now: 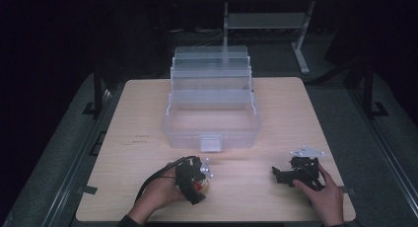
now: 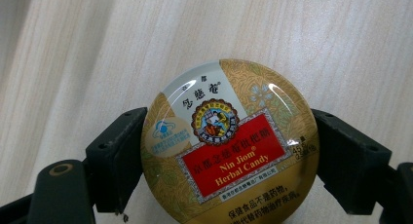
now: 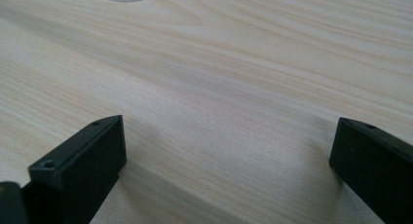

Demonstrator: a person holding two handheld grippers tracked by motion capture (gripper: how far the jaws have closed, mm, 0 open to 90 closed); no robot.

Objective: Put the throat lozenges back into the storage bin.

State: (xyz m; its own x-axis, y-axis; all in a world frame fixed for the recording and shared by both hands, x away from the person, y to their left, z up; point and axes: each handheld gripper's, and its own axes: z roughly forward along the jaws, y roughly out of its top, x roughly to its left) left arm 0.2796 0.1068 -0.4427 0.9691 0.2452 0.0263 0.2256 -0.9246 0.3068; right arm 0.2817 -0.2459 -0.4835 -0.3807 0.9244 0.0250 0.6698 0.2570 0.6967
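Item: tin [image 2: 230,143], round, gold lid with a red label, lying nearest the lens in the left gripper view and sitting between the two black jaws of the left gripper [image 2: 229,160], which are closing on its rim from either side, apparently touching it on both. The tin is resting flat, lid up, on the table [image 2: 97,48], near the front edge and left of centre in the high view [image 1: 202,183]. Orientation: being a disc, it is showing no long axis; the label's text is running roughly from jaw to jaw, tilted slightly up toward the right in that view, its top pointing away from the gripper. Progress, as a judgement: the grasp is being made or just made, the lift is not yet done, and the carry to the box [image 1: 212,113] is remaining. The box, clear plastic, is standing open beyond the tin at the table's middle, its tiered trays stepping up toward the back, its bottom compartment looking bare. Right gripper [image 3: 229,151]: jaws wide apart, holding nothing, hovering low over bare wood, well apart from the tin on the right [image 1: 296,172].
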